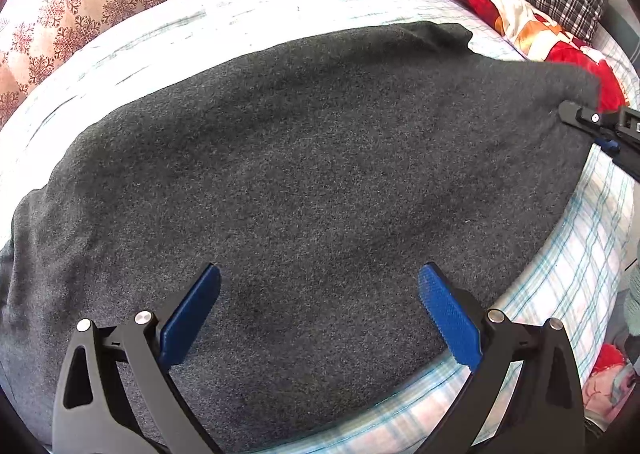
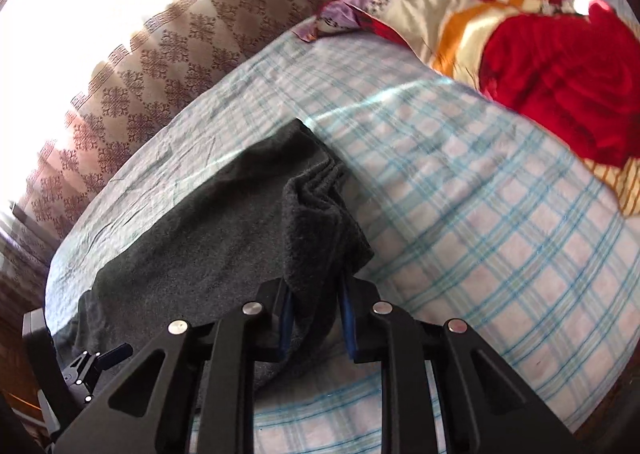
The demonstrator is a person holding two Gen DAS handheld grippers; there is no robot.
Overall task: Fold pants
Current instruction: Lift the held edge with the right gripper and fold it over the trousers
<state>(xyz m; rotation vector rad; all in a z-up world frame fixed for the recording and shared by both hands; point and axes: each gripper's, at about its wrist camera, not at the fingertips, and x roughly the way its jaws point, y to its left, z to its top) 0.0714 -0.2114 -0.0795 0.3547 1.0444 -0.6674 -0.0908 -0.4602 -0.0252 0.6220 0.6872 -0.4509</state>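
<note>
Left gripper [image 1: 319, 286] fingers apart over fuzzy grey pants [image 1: 304, 158], right gripper [image 2: 316, 306] seemingly clamping bunched hem.

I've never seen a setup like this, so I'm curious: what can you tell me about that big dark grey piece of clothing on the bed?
The pants are dark charcoal grey, of a thick, fuzzy, fleece-like cloth. They lie spread mostly flat across the plaid bedsheet. One end is bunched into folds and pinched in the right gripper, which lifts it slightly. The left gripper hovers open over the near part, gripping nothing. The far corner lies close to a red floral blanket.
</note>
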